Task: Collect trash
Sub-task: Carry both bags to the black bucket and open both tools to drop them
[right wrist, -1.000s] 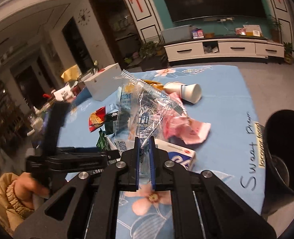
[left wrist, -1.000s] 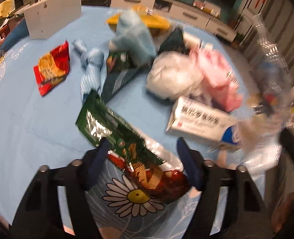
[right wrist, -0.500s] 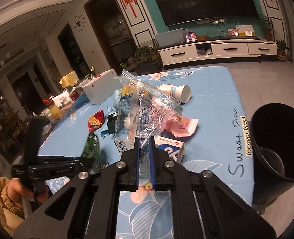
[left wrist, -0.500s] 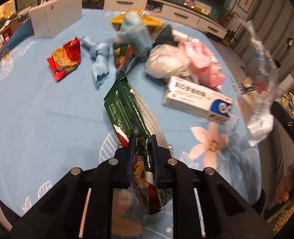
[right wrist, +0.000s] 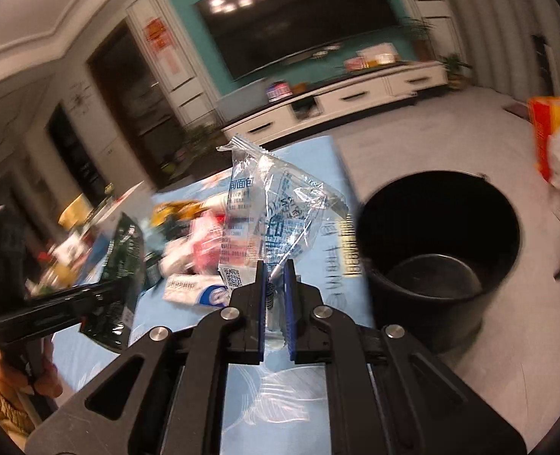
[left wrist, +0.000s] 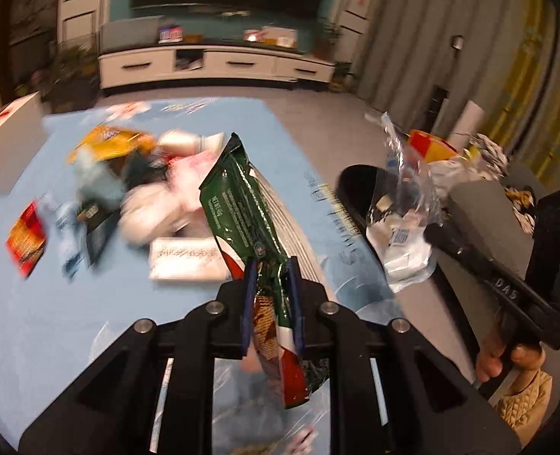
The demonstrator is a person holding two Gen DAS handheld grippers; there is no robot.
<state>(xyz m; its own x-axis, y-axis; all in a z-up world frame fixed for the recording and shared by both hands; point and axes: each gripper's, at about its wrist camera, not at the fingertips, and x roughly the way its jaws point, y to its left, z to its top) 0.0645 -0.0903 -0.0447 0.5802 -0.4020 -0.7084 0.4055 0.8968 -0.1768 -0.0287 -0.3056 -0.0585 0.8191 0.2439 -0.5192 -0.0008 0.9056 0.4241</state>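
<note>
My left gripper is shut on a green snack wrapper, which stands up from the jaws above the blue tablecloth. My right gripper is shut on a crumpled clear plastic wrapper with blue print. A black bin stands on the floor just right of the table's edge, to the right of the clear wrapper. In the left wrist view the clear wrapper hangs over the black bin. In the right wrist view the green wrapper shows at the left.
Blurred trash lies on the table: a white carton, a red and yellow wrapper, a yellow bag, pink and white crumpled pieces. A white box stands far left. A hand holds the right gripper's handle.
The left gripper shut on the green wrapper, lifted it off the table and swung right toward the bin. The right gripper carried the clear wrapper right, nearer the bin.
</note>
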